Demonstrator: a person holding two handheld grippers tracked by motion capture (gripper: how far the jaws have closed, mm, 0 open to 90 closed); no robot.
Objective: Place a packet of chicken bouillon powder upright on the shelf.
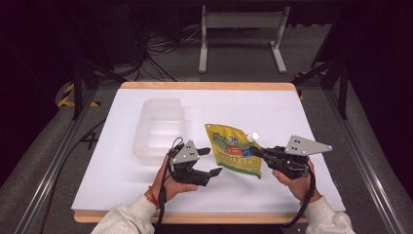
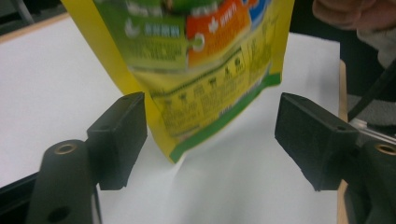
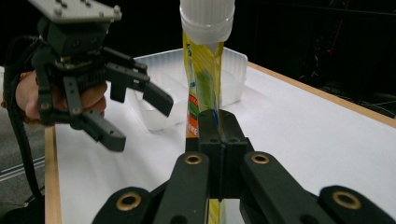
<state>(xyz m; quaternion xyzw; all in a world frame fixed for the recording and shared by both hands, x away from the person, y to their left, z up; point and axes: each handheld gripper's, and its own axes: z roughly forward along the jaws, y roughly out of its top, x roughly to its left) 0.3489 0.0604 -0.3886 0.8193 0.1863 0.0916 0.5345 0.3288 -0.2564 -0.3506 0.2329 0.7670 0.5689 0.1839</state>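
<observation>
On the white table top, which covers most of the wooden board, a clear plastic tray lies at the left and a bit farther away. Around the table the room is dark, with a grey floor, cables and a metal stand at the far side.

Near the middle, slightly to the right, the yellow pouch is held up from the surface. It is a soft stand-up bag with green and orange print and a white cap at the top corner. I think it is light and flexible, so it will bend and swing if it is held at one edge only. The film looks smooth and may slip. The flat sealed edge or the stiff neck under the cap seem the best places to grip it.

The right gripper has its jaws pressed together on the side edge of the pouch. The left gripper stands spread, with the lower corner of the pouch between its jaws, and the pads do not press on it.
</observation>
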